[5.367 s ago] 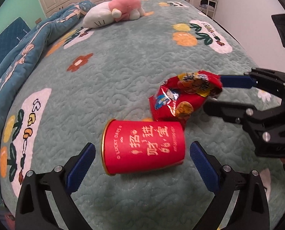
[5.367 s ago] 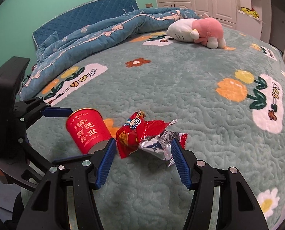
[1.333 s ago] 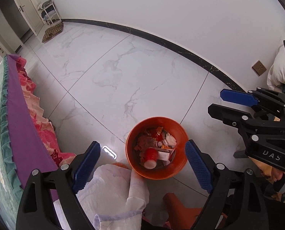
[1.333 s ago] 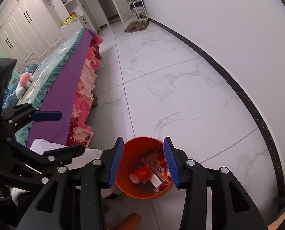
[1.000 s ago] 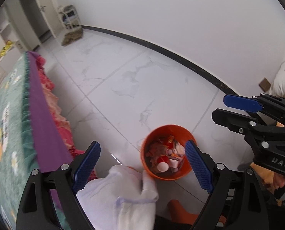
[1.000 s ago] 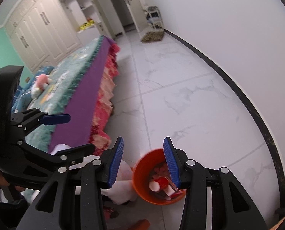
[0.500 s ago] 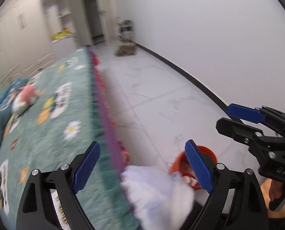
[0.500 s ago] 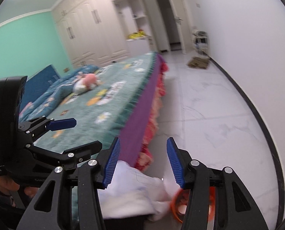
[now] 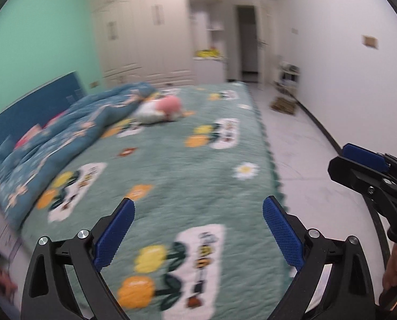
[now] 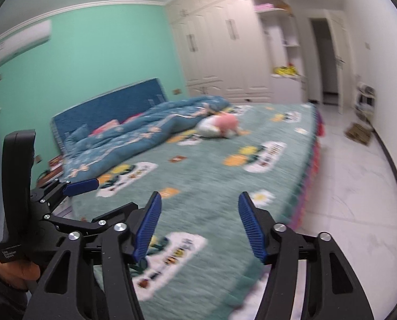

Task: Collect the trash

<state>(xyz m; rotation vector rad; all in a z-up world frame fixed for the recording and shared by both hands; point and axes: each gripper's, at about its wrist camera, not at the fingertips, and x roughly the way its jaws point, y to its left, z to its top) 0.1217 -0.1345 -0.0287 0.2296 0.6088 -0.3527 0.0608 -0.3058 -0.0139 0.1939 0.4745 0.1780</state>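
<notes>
Both views face the bed (image 9: pixel 171 176) with its green flowered cover, also in the right wrist view (image 10: pixel 211 186). I see no trash on it, and the orange bin is out of view. My left gripper (image 9: pixel 198 232) is open and empty above the bed's near end. My right gripper (image 10: pixel 198 224) is open and empty over the bed's near corner. The right gripper also shows at the right edge of the left wrist view (image 9: pixel 358 165), and the left gripper at the left of the right wrist view (image 10: pixel 81 186). Both frames are motion-blurred.
A pink and white plush toy (image 9: pixel 161 109) lies far up the bed beside a rumpled blue quilt (image 9: pixel 65 138). White marble floor (image 10: pixel 358 186) runs along the bed's right side. White wardrobes (image 10: pixel 225 48) and a doorway (image 9: pixel 247 50) stand at the far end.
Both grippers have swung up and away from the orange bin on the floor to face the bed. The bin and the white cloth have left both views.
</notes>
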